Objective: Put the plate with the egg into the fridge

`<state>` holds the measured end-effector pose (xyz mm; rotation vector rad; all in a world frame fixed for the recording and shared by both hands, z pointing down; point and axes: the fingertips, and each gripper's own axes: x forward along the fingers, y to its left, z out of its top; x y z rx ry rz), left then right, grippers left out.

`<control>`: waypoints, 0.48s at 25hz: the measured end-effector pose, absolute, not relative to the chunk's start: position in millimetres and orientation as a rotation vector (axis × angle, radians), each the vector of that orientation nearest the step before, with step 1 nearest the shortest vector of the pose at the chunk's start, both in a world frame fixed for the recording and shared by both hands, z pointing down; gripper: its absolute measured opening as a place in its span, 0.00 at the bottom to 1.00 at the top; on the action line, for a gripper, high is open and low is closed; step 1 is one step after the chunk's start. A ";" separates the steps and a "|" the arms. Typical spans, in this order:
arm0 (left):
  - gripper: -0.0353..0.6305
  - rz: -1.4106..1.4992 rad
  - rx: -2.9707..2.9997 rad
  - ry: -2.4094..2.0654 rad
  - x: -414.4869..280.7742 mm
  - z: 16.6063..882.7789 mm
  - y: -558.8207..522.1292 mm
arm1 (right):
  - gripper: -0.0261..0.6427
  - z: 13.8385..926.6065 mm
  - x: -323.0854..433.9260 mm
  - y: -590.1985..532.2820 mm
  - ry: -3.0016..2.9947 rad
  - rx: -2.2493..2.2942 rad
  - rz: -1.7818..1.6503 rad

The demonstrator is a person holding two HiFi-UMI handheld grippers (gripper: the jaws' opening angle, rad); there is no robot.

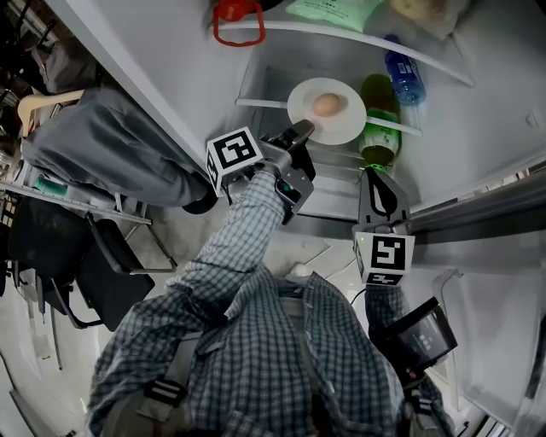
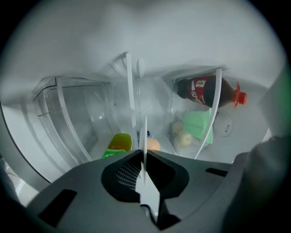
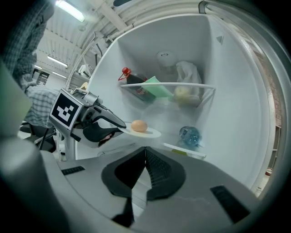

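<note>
Two jaws of your left gripper [image 2: 142,150] are clamped on the near rim of the plate [image 1: 337,119]. In that gripper's own view the plate runs out from between the tips as a thin white line, edge-on. Gripping the rim keeps the jaws off the egg [image 1: 327,104], which sits near the plate's middle, just beyond the tips. The plate reads level in the right gripper view. Good practice, I judge: the egg lies loose and would roll on a tilt.

The plate is inside the fridge [image 1: 478,111] opening and appears to hang in the air rather than rest on a shelf.

Your right gripper [image 3: 145,148] has its jaws pressed together on nothing. It hangs back to the right of the left one, likely parked clear of the plate's path.

- **Beyond the plate:** a green bottle [image 1: 378,111] lies just to the right, with a blue water bottle [image 1: 403,75] past it.
- **Above the jaws:** a glass shelf [image 1: 375,38] carries a red-capped cola bottle [image 2: 202,90] and a green bag [image 2: 198,125].
- **Left of the jaws:** clear plastic bins [image 2: 68,118].
- **Surface:** white walls and transparent, smooth shelves.

Well behind the grippers are a person's grey trouser leg [image 1: 111,149] and a black chair [image 1: 94,273], with strip lights [image 3: 68,10] overhead.
</note>
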<state>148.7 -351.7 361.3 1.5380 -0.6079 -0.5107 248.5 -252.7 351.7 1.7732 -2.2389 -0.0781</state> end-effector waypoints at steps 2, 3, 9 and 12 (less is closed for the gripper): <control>0.08 -0.512 1.535 -0.610 150.4 361.8 -355.3 | 0.05 352.9 249.9 -256.1 -2.235 1.767 -0.079; 0.08 -0.511 1.533 -0.608 151.5 362.5 -356.6 | 0.05 355.0 250.9 -257.1 -2.230 1.760 -0.076; 0.08 -0.514 1.513 -0.593 157.5 366.9 -363.4 | 0.05 352.5 252.7 -267.5 -2.242 1.744 -0.111; 0.08 -0.514 1.515 -0.601 158.9 367.0 -368.5 | 0.05 351.0 253.6 -272.0 -2.236 1.739 -0.134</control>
